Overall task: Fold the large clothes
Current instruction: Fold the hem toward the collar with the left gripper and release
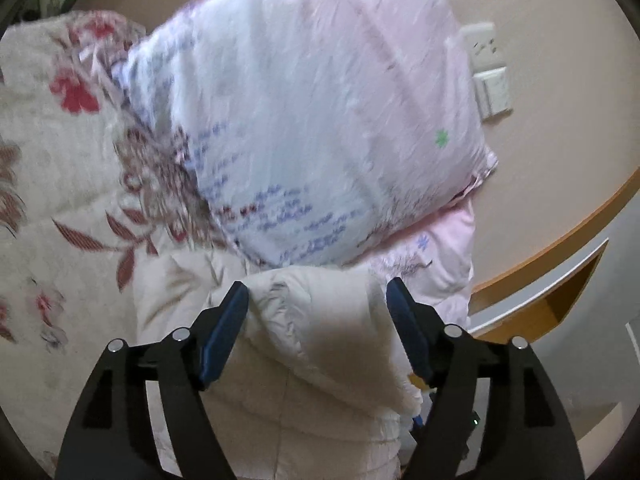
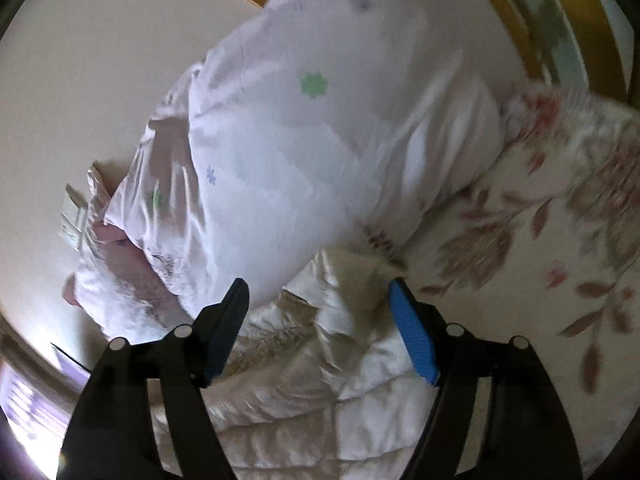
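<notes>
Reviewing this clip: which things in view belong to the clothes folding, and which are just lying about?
Part of the job:
- cream quilted garment, bunched between both sets of open jaws
- left gripper
- right gripper

Just lying about:
- pink pillow with small flowers, propped against the wall
- floral bedspread
- wall switches
- wooden bed frame
</notes>
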Motion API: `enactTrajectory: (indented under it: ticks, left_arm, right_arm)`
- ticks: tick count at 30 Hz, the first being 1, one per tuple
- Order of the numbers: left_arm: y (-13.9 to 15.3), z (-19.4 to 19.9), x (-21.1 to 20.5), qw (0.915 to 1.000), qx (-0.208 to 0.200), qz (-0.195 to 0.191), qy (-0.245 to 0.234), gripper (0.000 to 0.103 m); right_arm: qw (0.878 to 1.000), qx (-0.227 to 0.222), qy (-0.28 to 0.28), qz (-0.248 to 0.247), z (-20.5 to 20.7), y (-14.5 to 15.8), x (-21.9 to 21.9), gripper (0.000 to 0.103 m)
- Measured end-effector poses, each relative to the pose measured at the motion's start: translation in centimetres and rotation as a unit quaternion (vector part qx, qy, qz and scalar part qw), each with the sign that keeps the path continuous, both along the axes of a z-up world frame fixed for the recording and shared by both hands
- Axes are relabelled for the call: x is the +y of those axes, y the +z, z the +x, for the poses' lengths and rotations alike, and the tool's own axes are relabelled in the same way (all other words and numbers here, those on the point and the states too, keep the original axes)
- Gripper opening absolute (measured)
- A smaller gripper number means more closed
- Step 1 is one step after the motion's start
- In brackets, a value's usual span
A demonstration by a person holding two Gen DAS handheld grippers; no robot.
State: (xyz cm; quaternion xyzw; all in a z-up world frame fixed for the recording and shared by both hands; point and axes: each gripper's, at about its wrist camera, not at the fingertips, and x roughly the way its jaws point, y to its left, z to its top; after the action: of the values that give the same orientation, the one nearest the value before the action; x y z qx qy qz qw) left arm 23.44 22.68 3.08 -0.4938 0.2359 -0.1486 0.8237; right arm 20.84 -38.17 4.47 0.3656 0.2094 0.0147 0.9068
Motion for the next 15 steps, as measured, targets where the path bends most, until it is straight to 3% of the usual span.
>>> enactTrajectory:
  ticks: [3, 5, 8, 10, 15]
  left_arm:
    - [0.8, -0.9, 0.0, 0.9997, -0.012, 0.021, 0.008, 0.071]
    - [1.3, -1.3, -0.5, 0.9986, -0.020, 0.048, 0.003, 0.071]
    - [2.0, -1.2, -2.8, 0.9924, -0.019, 0.121, -0.015, 0.072]
    - [1.8, -0.8, -4.1, 0.9886, -0.008, 0.149, -0.024, 0.071]
    - [0.3, 1.1, -7.6, 0.9684, 0.040, 0.244, -0.036, 0.071]
  right_arm:
    - [1.000, 0.004, -0.013, -0.020, -0.8, 0.2, -0.5, 0.071]
    - [0.999, 0.008, -0.012, -0.031, -1.1, 0.1, -0.7, 0.064]
    - [0.997, 0.031, 0.020, -0.070, -0.9, -0.2, 0.4, 0.054]
    - [0.993, 0.051, 0.046, -0.099, -0.3, -0.6, 1.7, 0.054]
    - [0.973, 0.118, 0.046, -0.191, 2.4, -2.1, 5.5, 0.054]
